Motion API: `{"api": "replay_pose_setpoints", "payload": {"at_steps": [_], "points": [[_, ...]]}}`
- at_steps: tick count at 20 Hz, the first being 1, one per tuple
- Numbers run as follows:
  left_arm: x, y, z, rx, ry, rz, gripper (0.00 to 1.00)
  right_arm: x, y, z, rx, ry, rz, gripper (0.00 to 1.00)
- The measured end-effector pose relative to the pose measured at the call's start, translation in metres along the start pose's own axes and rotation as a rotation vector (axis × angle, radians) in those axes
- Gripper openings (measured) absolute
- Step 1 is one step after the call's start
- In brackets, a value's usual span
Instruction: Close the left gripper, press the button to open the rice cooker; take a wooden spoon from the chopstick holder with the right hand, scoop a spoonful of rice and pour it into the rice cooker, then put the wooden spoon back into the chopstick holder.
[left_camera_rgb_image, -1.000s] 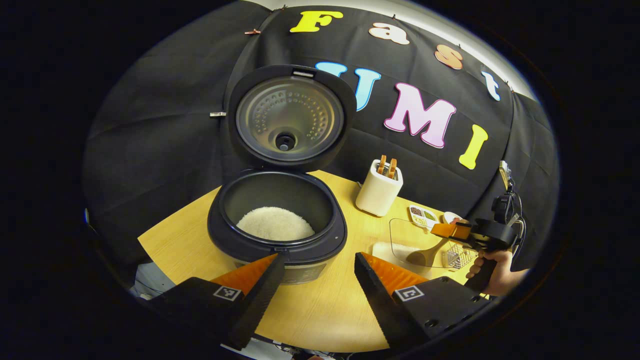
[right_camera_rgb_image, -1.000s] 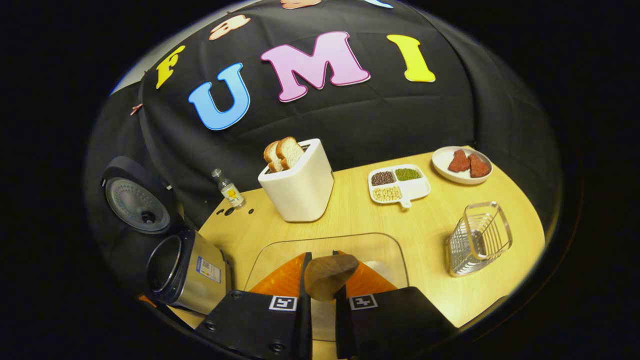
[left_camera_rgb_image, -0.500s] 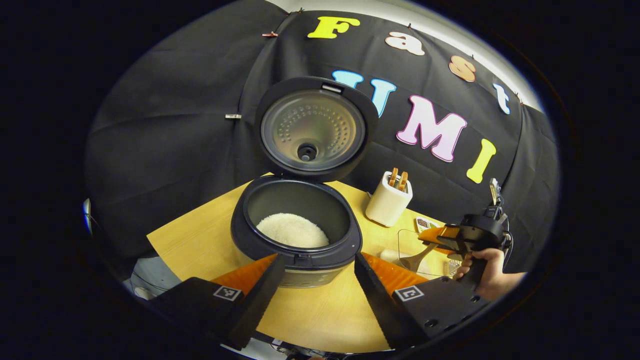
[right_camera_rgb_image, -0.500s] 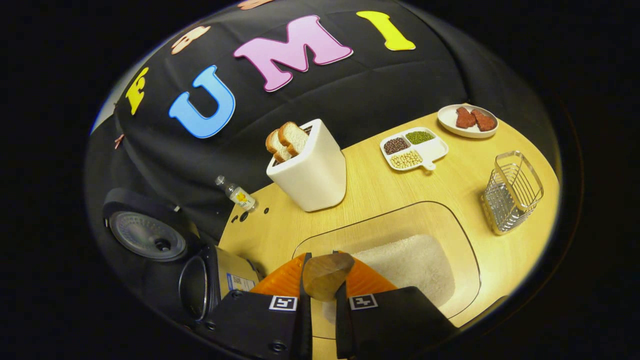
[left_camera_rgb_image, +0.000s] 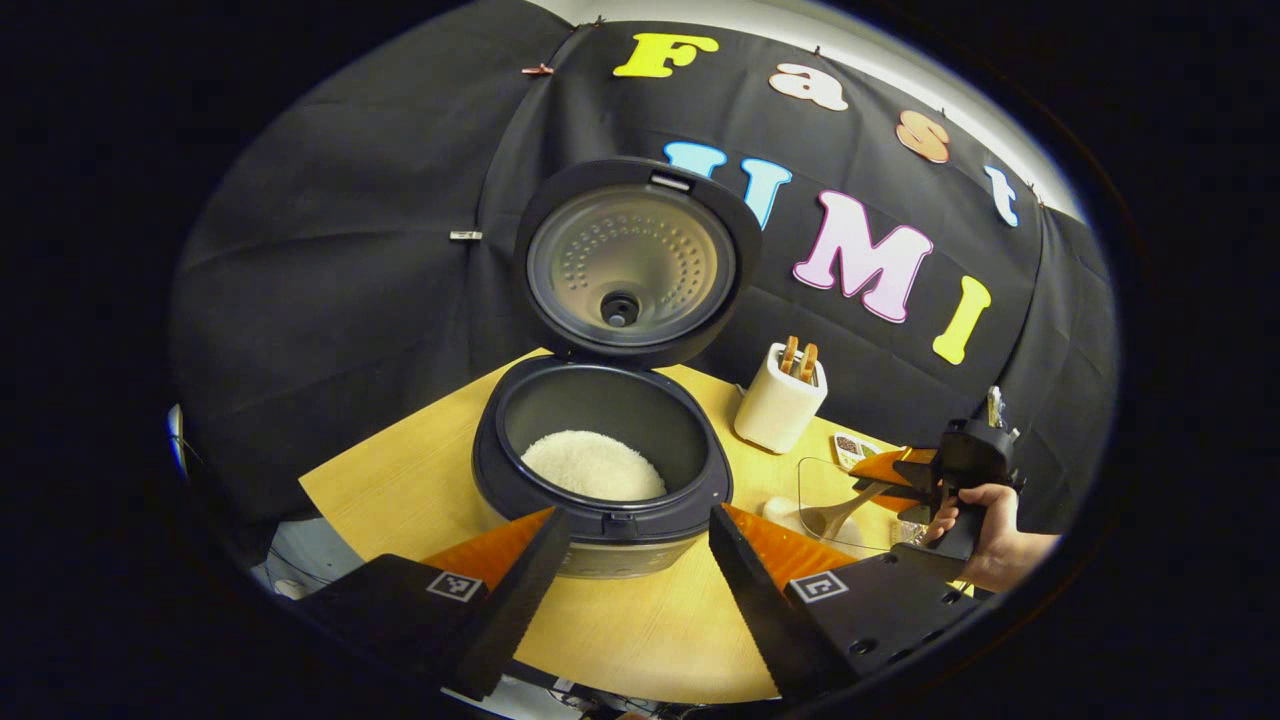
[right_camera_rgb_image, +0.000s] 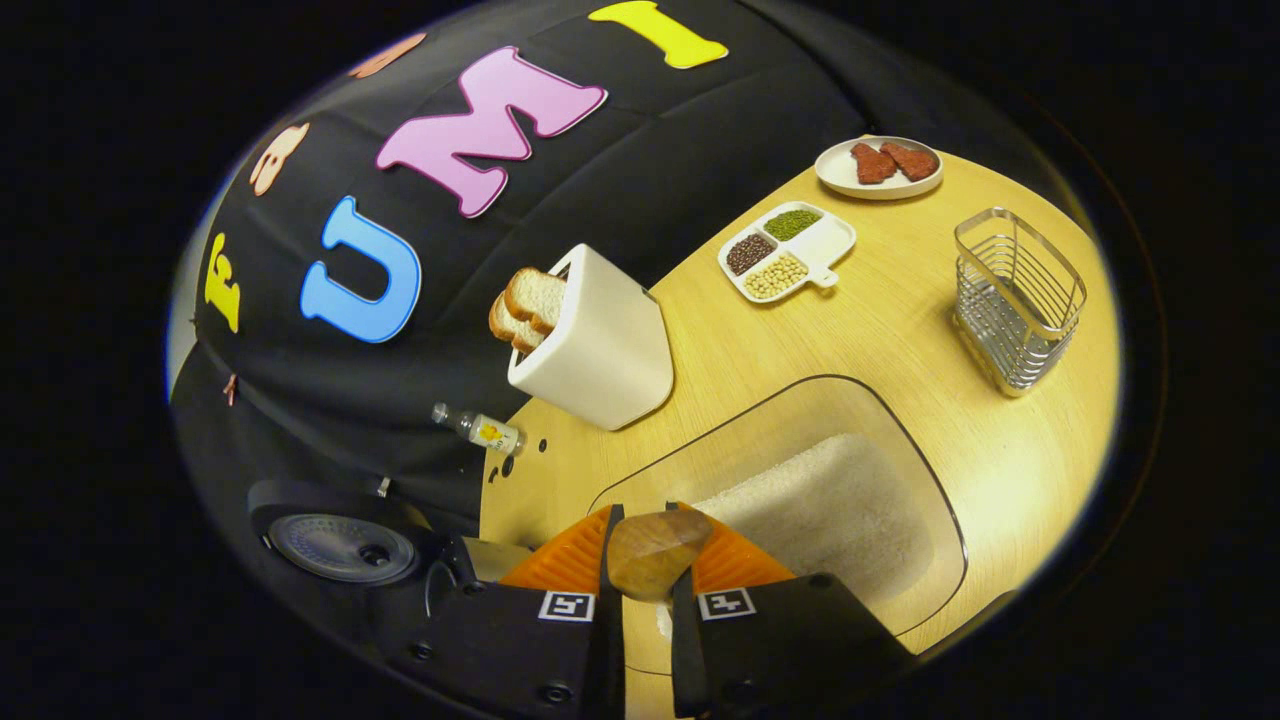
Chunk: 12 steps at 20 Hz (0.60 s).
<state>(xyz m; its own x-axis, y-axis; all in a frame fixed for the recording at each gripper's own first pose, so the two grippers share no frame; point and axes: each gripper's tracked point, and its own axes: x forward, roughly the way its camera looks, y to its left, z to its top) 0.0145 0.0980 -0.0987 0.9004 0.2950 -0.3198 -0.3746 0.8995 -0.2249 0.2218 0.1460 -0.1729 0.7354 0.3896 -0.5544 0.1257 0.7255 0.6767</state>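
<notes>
Table (right_camera_rgb_image: 900, 330): pale wood-grain top, smooth, light satin sheen; rice cooker (left_camera_rgb_image: 600, 500): dark matt plastic rim, brushed metal band on the near wall; its raised lid (left_camera_rgb_image: 632, 262): dull grey metal inner plate, dimpled; rice (left_camera_rgb_image: 592, 466) inside: white, fine-grained, matt; wooden spoon (right_camera_rgb_image: 652, 553): brown wood, smooth, low lustre; rice container (right_camera_rgb_image: 830, 500): clear, glossy, thin dark edge line; chopstick holder (right_camera_rgb_image: 1015, 300) at far right: bright wire metal, shiny; toaster (right_camera_rgb_image: 598, 350): off-white, smooth, matt; bread slices (right_camera_rgb_image: 525, 305): porous crumb, browned crust; divided dish (right_camera_rgb_image: 790, 250) and round plate (right_camera_rgb_image: 878, 170): white, glazed look; small bottle (right_camera_rgb_image: 480, 430): clear, glossy; booth wall (left_camera_rgb_image: 330, 250): black cloth, matt, creased.
</notes>
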Motion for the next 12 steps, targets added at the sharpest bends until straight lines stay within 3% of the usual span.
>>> {"api": "replay_pose_setpoints", "payload": {"at_steps": [3,12], "points": [[0.001,-0.004,0.007,0.038,-0.012,-0.018,0.92,-0.013,-0.009,0.014,0.06,-0.028,-0.007,0.23],[-0.002,-0.006,0.028,0.119,-0.046,-0.079,0.95,-0.06,-0.046,0.066,0.286,-0.16,-0.036,0.23]]}}
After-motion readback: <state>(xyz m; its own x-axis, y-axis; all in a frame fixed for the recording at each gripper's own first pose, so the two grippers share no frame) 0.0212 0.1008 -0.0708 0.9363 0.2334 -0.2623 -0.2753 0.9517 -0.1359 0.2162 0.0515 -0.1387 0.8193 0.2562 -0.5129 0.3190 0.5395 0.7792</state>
